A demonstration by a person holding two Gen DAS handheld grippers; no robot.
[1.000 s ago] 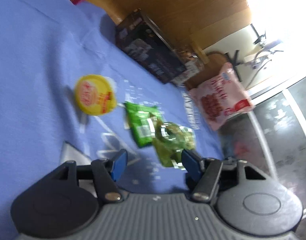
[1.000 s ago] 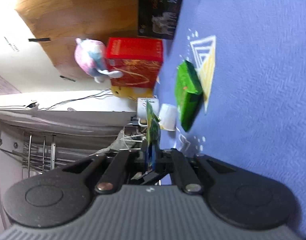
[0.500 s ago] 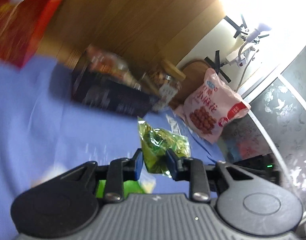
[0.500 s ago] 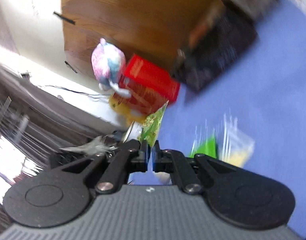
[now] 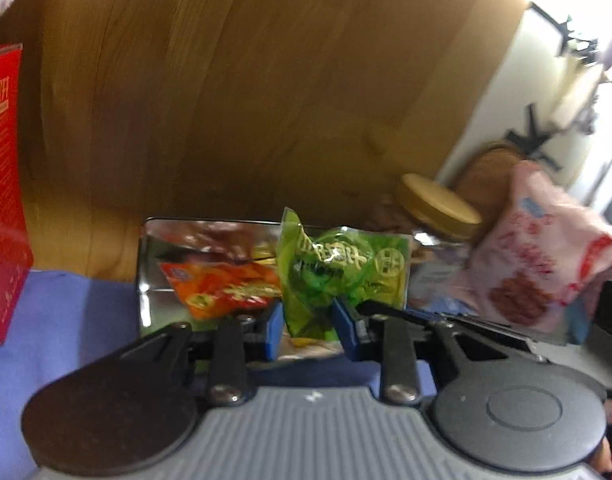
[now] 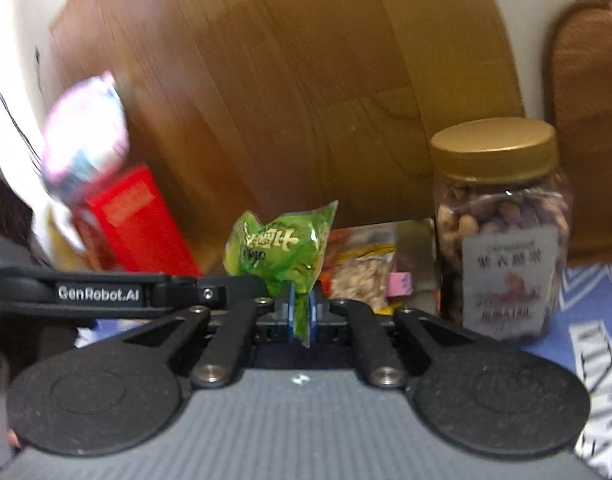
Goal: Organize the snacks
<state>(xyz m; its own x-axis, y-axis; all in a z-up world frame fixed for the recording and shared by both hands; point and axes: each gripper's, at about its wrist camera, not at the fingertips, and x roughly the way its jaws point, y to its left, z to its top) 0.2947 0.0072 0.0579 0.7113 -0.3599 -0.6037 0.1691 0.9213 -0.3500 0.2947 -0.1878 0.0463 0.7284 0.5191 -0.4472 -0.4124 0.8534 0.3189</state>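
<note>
While both grippers hover near the metal tin, each grips a snack. Left gripper clamps a green packet; right gripper pinches another green pouch.

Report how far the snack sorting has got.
Done: an orange packet and other snacks already lie in the metal tin. In hand: the left gripper and right gripper each clamp a green packet near the tin. Left: dropping both in; whether more snacks remain is not visible.
</note>
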